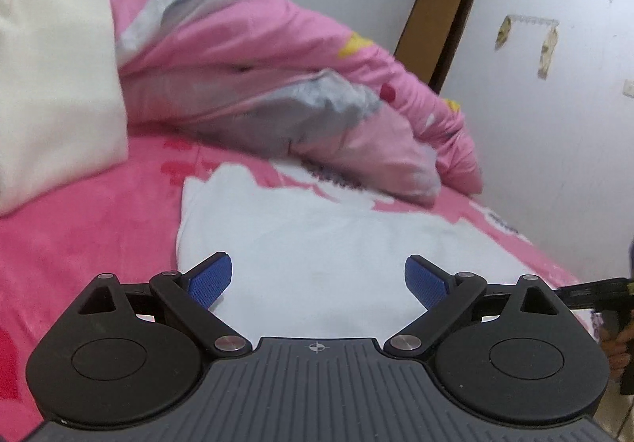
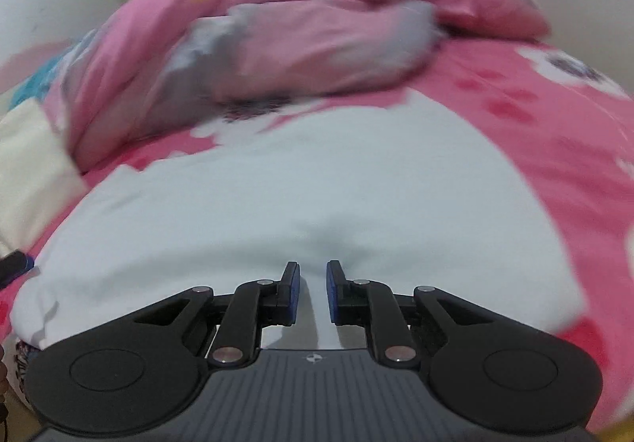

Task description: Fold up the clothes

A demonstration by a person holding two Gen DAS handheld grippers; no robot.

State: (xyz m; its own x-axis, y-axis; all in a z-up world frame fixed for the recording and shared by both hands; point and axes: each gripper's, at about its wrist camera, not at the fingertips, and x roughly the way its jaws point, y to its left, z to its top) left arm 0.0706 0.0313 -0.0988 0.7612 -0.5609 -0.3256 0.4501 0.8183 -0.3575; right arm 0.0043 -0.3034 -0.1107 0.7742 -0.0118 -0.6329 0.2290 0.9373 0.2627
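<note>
A white garment (image 1: 317, 220) lies spread flat on a pink bed sheet (image 1: 79, 236). My left gripper (image 1: 317, 258) hovers over its near part, blue pads far apart and nothing between them. In the right wrist view the same white garment (image 2: 277, 196) fills the middle, smooth with a slight dent just ahead of the fingers. My right gripper (image 2: 312, 263) is low over its near edge. Its jaws are nearly together with a narrow gap, and no cloth is pinched between the pads.
A bunched pink and grey quilt (image 1: 277, 65) is heaped on the bed behind the garment, also seen as the quilt (image 2: 317, 26). A cream pillow (image 1: 51, 65) sits at the left. A brown door (image 1: 436, 30) and white wall stand beyond the bed's right edge.
</note>
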